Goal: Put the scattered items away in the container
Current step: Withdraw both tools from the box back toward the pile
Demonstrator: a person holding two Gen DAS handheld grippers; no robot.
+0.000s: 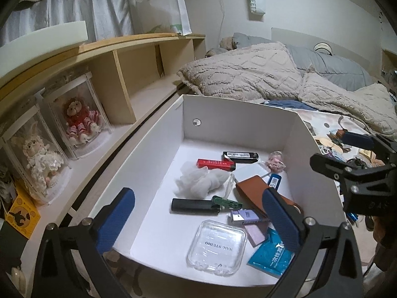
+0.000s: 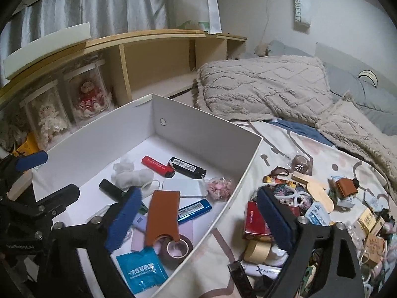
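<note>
Blue-padded fingers of your left tongs frame the near edge of the left wrist view, spread wide with nothing between them. They hang over a white box standing on the bed. Nearest you inside the box lie a clear plastic case and a blue sachet. Farther in are a black lighter, a brown leather sleeve, a white wad of cloth, a red lighter and another black lighter near the far wall. Your right tongs show at the right, beyond the box wall. Left of the box, a wooden shelf holds two dolls in clear cases.

Your right wrist view has the right tongs released as well, one finger over the box, the other over the bedsheet, the box's right wall between them. Inside the box you see the brown sleeve, a roll of tape and a blue lighter. On the sheet to the right lies a scattered pile still outside the box: a red packet, tan tape rolls, hair ties and small cartons. A beige blanket lies far behind.
</note>
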